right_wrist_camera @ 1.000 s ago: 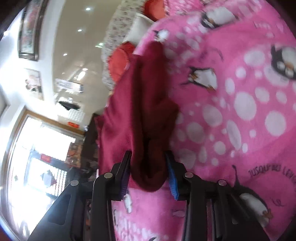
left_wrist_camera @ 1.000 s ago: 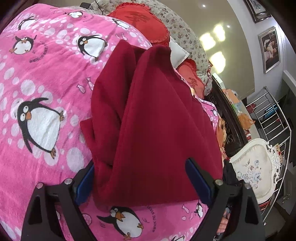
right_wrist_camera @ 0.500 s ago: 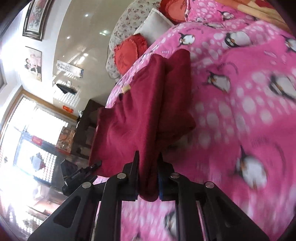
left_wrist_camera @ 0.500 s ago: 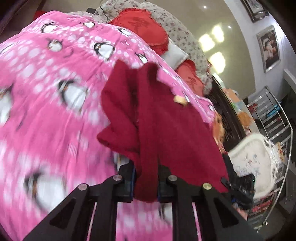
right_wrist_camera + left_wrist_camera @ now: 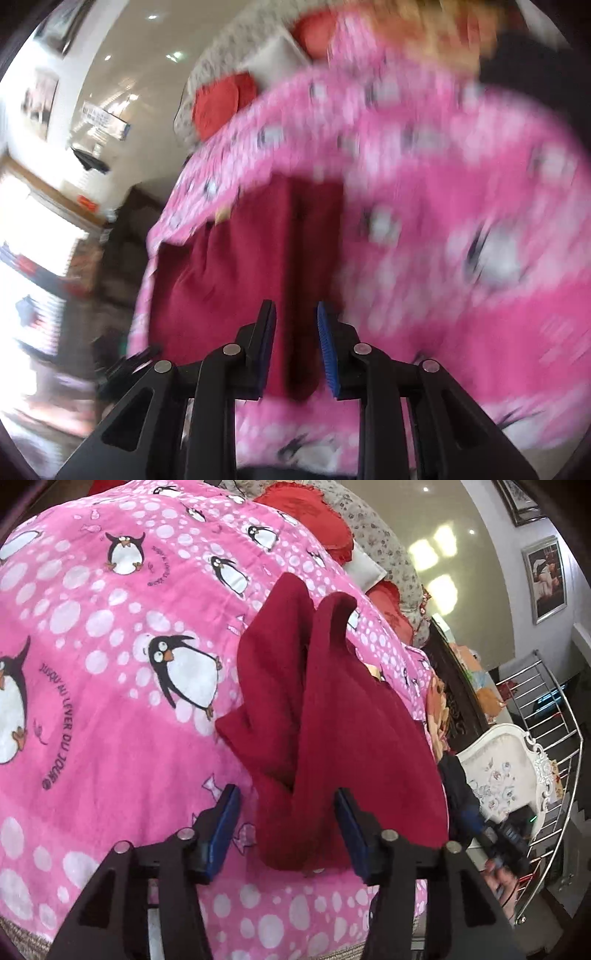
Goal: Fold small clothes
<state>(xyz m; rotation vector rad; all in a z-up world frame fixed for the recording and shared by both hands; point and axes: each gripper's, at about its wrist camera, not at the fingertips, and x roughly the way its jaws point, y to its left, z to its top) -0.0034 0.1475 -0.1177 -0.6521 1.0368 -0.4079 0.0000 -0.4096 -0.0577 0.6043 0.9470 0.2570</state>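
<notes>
Both grippers sit with their jaws apart over a dark red garment (image 5: 332, 720) lying on a pink penguin-print blanket (image 5: 110, 709). On the left wrist camera, the left gripper (image 5: 286, 829) straddles the garment's near hem at 6 o'clock, blue pads on either side of the bunched cloth and not pressing it. The garment runs from there toward 12 o'clock, doubled over along its length, with two rounded folds at its far end. Red cushions (image 5: 306, 509) lie past the blanket at 12 o'clock, and a white ornate chair (image 5: 506, 775) stands at 3 o'clock. The right wrist picture is motion-blurred: the right gripper (image 5: 296, 345) is parted around the garment's (image 5: 236, 273) near edge; whether the pads touch the cloth cannot be told.
</notes>
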